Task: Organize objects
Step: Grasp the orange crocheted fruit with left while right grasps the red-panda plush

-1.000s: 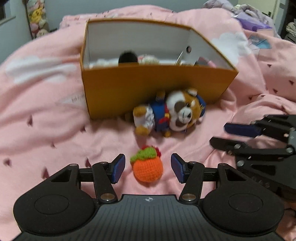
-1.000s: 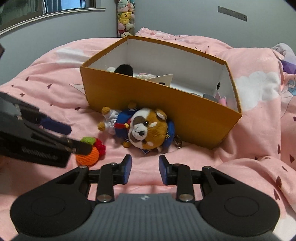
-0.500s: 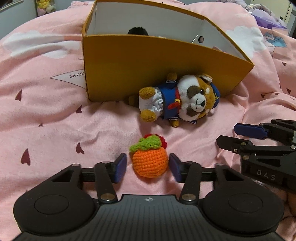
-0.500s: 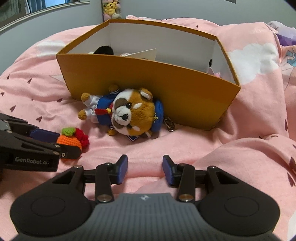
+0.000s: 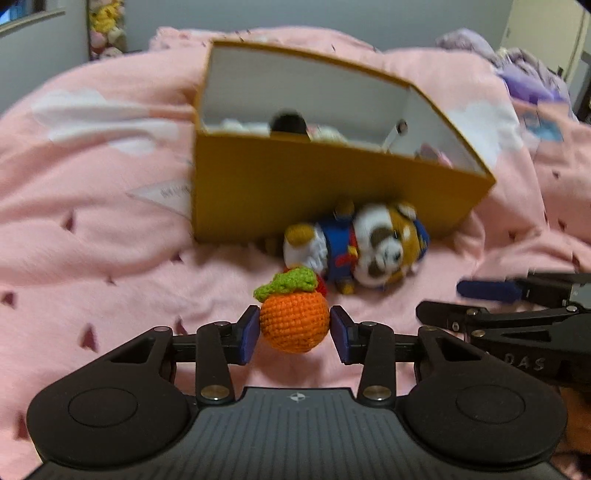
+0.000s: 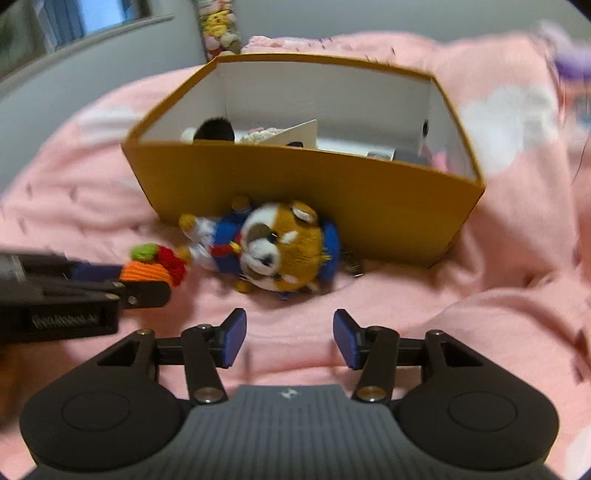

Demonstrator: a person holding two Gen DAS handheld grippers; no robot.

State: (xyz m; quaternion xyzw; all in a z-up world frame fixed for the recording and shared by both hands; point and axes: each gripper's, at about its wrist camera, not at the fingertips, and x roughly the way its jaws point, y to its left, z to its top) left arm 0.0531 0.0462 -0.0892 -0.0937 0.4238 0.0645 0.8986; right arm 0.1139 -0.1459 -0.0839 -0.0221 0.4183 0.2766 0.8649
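A crocheted orange with a green leaf sits between the blue pads of my left gripper. The jaws are closing and both pads touch its sides. From the right wrist view the orange shows in the left gripper at the left edge. A brown-and-white plush dog in a blue outfit lies on the pink blanket against the front wall of the yellow box. Just short of the dog, my right gripper has its jaws opening with only blanket between them.
The yellow box stands open on the pink blanket and holds several small things, one of them black and round. The right gripper reaches in from the right. Plush toys hang on the far wall.
The left jaws have narrowed around the orange until the pads meet it. The right jaws have widened. Both views have shifted slightly and blurred.
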